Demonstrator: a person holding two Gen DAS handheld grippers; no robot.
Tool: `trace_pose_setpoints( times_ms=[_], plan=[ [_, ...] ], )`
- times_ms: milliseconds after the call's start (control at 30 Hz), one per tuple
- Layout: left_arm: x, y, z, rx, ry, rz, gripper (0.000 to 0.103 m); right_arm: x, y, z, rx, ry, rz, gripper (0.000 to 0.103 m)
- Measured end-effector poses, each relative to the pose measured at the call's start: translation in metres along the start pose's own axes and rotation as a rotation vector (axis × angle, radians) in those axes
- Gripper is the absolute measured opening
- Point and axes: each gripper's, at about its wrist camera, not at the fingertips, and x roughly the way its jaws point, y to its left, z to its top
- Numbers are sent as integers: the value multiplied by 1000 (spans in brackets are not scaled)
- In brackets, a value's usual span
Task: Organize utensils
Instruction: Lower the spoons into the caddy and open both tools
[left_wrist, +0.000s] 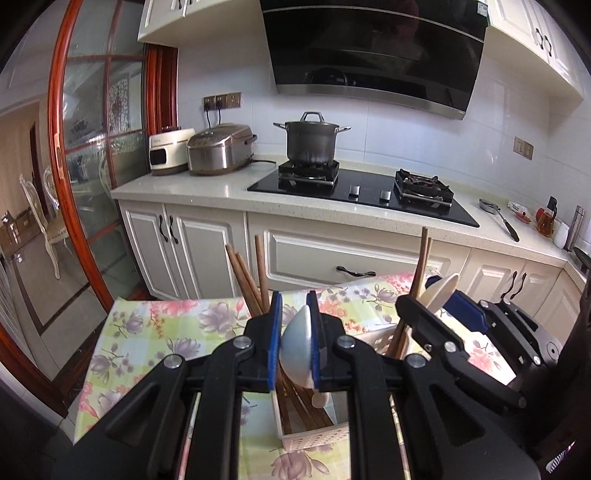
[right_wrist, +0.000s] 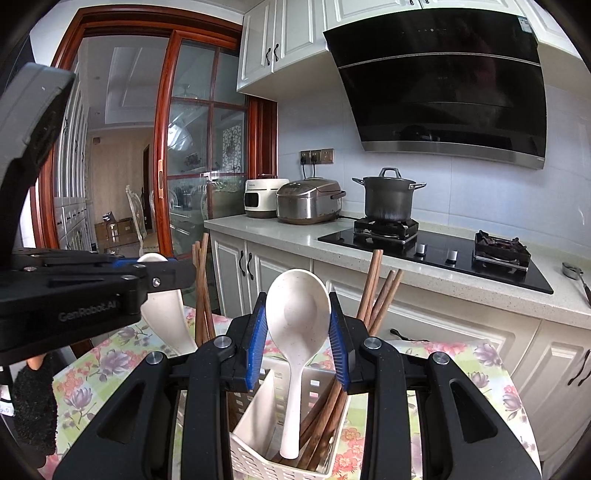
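Note:
My left gripper (left_wrist: 294, 306) is shut on a pale spoon (left_wrist: 297, 347), held edge-on between its blue pads above a white basket (left_wrist: 314, 437) holding brown chopsticks (left_wrist: 251, 280). My right gripper (right_wrist: 298, 299) is shut on the bowl of a white rice spoon (right_wrist: 297, 310). That spoon's handle reaches down into a divided white basket (right_wrist: 255, 417), beside more chopsticks (right_wrist: 376, 295). The right gripper (left_wrist: 436, 295) and its spoon (left_wrist: 443, 290) also show at the right of the left wrist view. At the left of the right wrist view is the left gripper (right_wrist: 166, 273) with its spoon (right_wrist: 164, 314).
Both baskets stand on a table with a floral cloth (left_wrist: 155, 332). Beyond it runs a kitchen counter (left_wrist: 207, 192) with a gas hob (left_wrist: 362, 192), a pot (left_wrist: 312, 138), two cookers and a ladle (left_wrist: 498, 218). A glass sliding door (left_wrist: 99, 166) is at the left. A dark-gloved hand (right_wrist: 33, 406) is low left.

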Motion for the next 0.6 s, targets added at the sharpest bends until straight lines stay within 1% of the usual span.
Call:
trace_pose_setpoints(
  times_ms=[433,600],
  plan=[
    [12,4,-10,-4,28,6,13,8,-4,-11,14,27,-4,31],
    [13,8,-12,-13,33,13,13,9,-4,-14,12,34,-4,34]
  ],
)
